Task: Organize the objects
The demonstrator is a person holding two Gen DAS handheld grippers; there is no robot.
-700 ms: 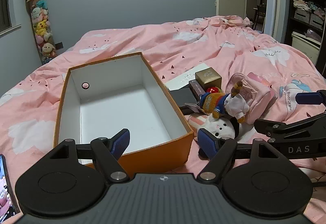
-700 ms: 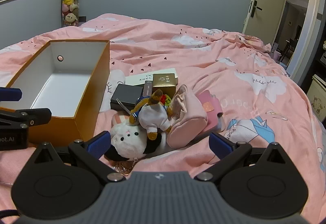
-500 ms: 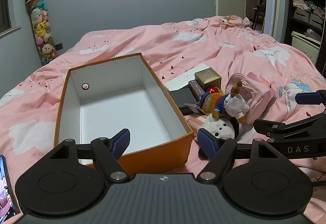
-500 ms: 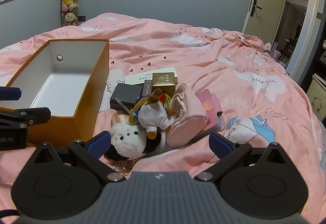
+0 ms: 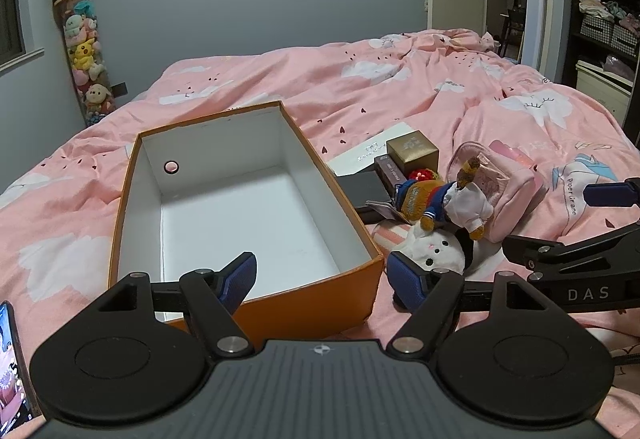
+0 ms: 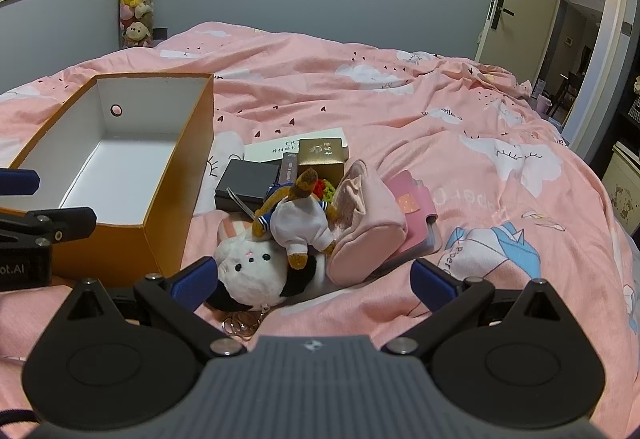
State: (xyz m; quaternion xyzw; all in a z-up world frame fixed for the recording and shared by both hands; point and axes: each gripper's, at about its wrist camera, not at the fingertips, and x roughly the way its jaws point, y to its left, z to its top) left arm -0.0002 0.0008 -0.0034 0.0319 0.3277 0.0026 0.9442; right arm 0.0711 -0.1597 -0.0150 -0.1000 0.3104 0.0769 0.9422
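An empty orange box with a white inside lies on the pink bed. Right of it is a heap: a white plush, a brown doll in a white shirt, a pink pouch, a gold box, a black box and a pink card holder. My left gripper is open over the box's near right corner. My right gripper is open just short of the white plush, nothing between its fingers.
A white card lies under the gold box. Loose metal rings sit by the plush. A phone shows at the left edge. Plush toys hang on the far wall. A doorway opens at the right.
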